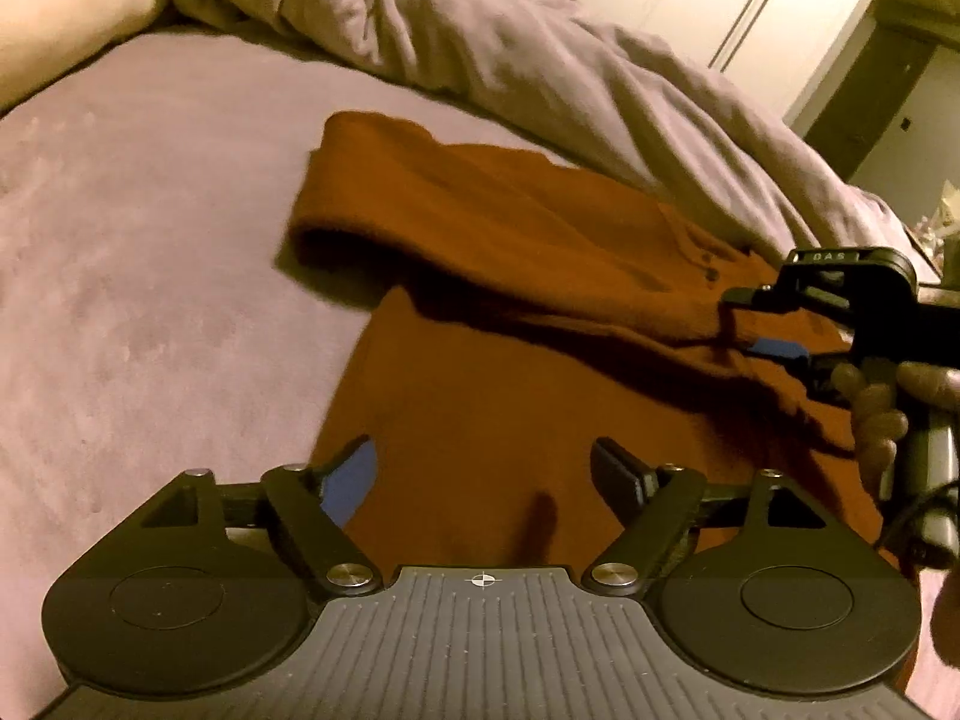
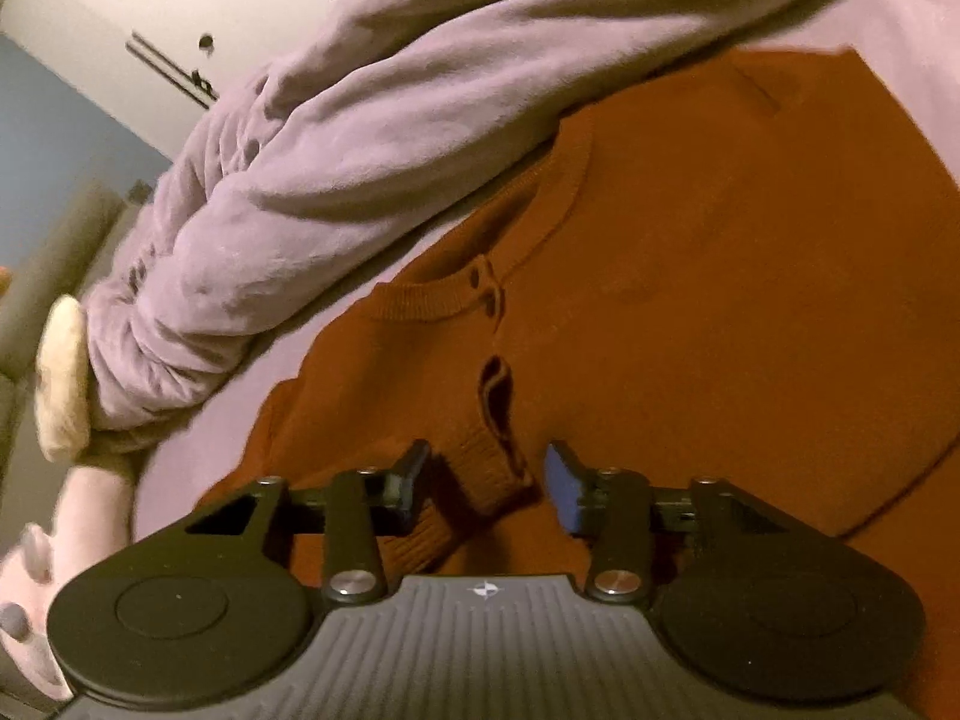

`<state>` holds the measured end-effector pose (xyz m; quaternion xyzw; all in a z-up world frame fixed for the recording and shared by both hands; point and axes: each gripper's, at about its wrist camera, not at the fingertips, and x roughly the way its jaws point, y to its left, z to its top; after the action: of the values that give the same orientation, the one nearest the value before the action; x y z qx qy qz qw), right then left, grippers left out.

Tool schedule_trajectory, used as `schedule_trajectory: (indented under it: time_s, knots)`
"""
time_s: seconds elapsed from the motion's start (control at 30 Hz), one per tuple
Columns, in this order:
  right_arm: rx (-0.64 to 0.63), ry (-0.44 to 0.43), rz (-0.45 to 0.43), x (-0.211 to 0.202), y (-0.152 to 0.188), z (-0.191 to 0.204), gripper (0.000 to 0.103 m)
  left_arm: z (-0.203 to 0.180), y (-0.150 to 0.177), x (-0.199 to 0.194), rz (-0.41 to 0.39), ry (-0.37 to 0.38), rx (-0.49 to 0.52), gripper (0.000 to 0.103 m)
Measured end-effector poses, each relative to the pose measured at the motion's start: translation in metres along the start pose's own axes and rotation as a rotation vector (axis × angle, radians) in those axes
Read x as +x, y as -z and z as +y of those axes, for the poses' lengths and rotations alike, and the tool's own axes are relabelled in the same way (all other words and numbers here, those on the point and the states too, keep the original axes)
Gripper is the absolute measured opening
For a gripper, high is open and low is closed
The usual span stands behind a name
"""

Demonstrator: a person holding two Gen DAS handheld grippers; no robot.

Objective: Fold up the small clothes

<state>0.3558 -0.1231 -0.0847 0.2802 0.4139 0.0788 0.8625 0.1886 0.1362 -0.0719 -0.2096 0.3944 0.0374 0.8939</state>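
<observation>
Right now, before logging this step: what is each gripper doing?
Left gripper: open, empty, above the orange sweater.
Right gripper: open, a ribbed cuff between its fingers, not clamped.

Lilac bed (image 1: 150, 252) carries rust sweater (image 1: 480, 372), seemingly duvet (image 1: 480, 48).

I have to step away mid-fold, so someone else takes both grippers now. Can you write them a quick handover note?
Left gripper: open, empty, hovering over the lower part of the rust-orange knit sweater.
Right gripper: open, a ribbed cuff between its fingers, not clamped.
The sweater lies on the mauve bed sheet, beside the rumpled lilac duvet.
Done: one sleeve appears folded across the body.
Left: probably grip the cuff, finish the folds, and flatten.
</observation>
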Motion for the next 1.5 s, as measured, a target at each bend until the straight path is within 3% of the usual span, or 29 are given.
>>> schedule_trajectory:
  time_s: [0.17,0.43,0.5,0.57,0.67,0.8,1.03,1.33,1.5]
  knots:
    - [-0.041,-0.019,0.002,-0.006,0.0,-0.001,0.025,-0.005,0.0,0.002,0.003,0.006,-0.002,0.088]
    - [-0.018,-0.103,0.06,0.005,-0.006,0.0,0.026,-0.012,0.002,0.002,0.019,0.011,0.011,0.088]
    - [-0.065,-0.078,0.054,0.007,-0.003,0.006,0.01,-0.012,0.001,0.002,0.019,0.005,0.01,0.088]
    - [-0.126,-0.057,0.04,0.003,-0.003,0.011,0.006,-0.013,-0.001,0.001,0.019,-0.002,0.015,0.088]
    - [-0.244,-0.046,-0.044,-0.023,-0.008,0.015,0.006,-0.014,-0.005,0.001,0.013,-0.023,0.03,0.088]
    - [-0.367,0.057,-0.209,-0.067,-0.023,-0.009,0.006,-0.02,-0.012,0.007,0.009,-0.029,0.039,0.088]
    - [-0.262,0.187,-0.24,-0.083,-0.054,-0.085,0.006,-0.036,-0.032,0.035,0.031,-0.041,0.062,0.088]
    - [-0.218,0.208,-0.218,-0.072,-0.046,-0.112,0.006,-0.031,-0.046,0.044,0.03,-0.089,0.055,0.088]
    - [-0.18,0.157,-0.178,-0.069,-0.051,-0.125,0.007,-0.027,-0.046,0.051,0.043,-0.111,0.068,0.088]
